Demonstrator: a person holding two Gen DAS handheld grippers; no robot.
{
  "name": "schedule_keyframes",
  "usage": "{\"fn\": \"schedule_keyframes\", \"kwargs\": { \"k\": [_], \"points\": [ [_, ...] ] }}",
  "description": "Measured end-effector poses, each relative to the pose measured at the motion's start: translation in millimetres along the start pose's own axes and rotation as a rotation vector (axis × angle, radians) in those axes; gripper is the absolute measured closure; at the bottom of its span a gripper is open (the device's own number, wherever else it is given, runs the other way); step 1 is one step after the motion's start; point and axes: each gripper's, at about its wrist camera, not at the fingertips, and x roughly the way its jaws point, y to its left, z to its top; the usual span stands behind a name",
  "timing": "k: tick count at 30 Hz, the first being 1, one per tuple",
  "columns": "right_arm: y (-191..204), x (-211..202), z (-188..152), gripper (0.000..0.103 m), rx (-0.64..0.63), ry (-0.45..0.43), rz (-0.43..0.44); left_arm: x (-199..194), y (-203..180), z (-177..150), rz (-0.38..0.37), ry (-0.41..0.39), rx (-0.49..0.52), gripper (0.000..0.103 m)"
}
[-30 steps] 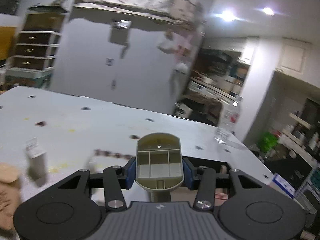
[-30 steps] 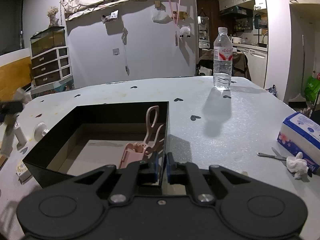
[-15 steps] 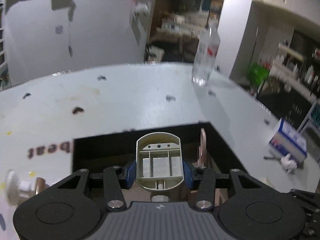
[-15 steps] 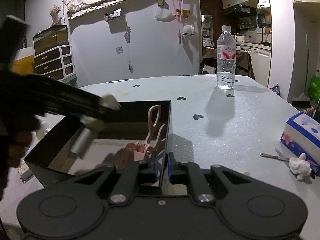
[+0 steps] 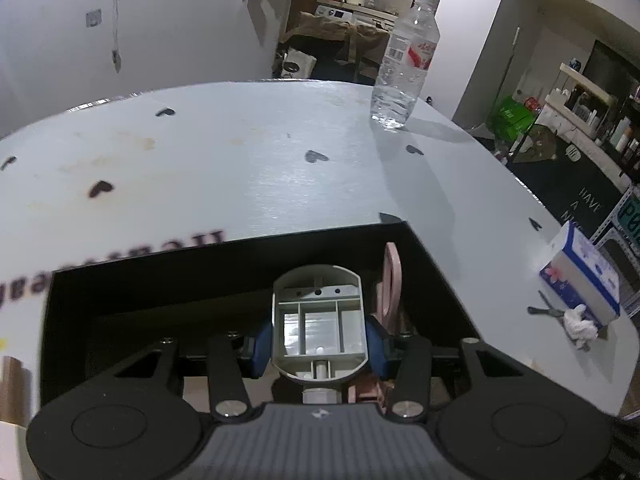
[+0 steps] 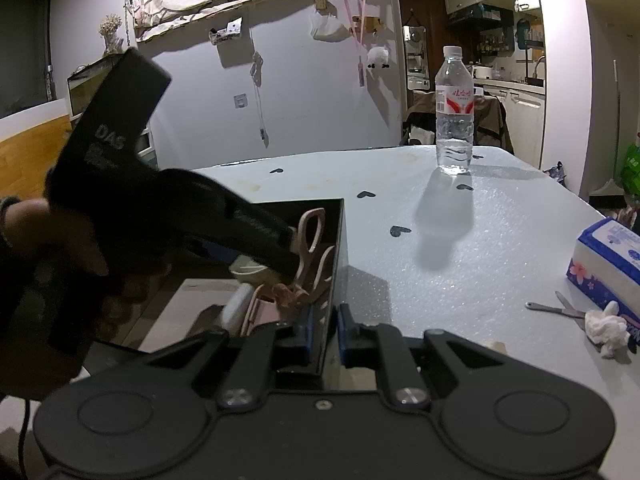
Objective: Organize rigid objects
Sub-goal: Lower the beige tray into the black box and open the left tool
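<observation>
While the left gripper (image 5: 319, 338) hung over the open black box (image 5: 224, 264), its blue-padded fingers (image 5: 262, 346) were clamped on a beige plastic part (image 5: 319, 320), an oval housing with small compartments inside and a stub at its lower end. That part sat above the box's interior, just left of the pink scissors (image 5: 390, 280) that stood propped against the box's right wall with a finger loop rising above the rim. From the right wrist view, the right gripper (image 6: 323, 330) had its fingers (image 6: 305, 330) drawn narrow around the near part of that same right wall of the black box (image 6: 338, 248), one finger inside and one outside; the left gripper (image 6: 256, 266) reached down into the box from the left, with the beige plastic part (image 6: 250, 268) just beside the pink scissors (image 6: 312, 240). On the pale tabletop (image 5: 280, 168) a water bottle (image 5: 406, 64) stood upright near the far edge, well apart from the box. Near the right edge lay a tissue pack (image 6: 608, 260), with a crumpled tissue (image 6: 608, 330) and a small metal tool (image 6: 560, 310) just beside it.
</observation>
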Motion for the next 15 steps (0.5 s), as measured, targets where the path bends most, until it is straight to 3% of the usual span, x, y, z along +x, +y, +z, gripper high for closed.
{"fn": "schedule_keyframes", "kwargs": {
  "k": [3, 5, 15],
  "points": [
    [0.2, 0.2, 0.2, 0.089, 0.002, 0.002, 0.001, 2.8, -1.5, 2.1, -0.019, 0.01, -0.026, 0.049],
    [-0.2, 0.8, 0.5, 0.089, 0.004, 0.003, 0.003, 1.6, -0.9, 2.1, -0.008, 0.007, -0.038, 0.03],
    [-0.8, 3.6, 1.8, 0.089, 0.012, 0.011, 0.002, -35.6, 8.2, 1.4, -0.05, -0.057, -0.062, 0.018]
  ]
}}
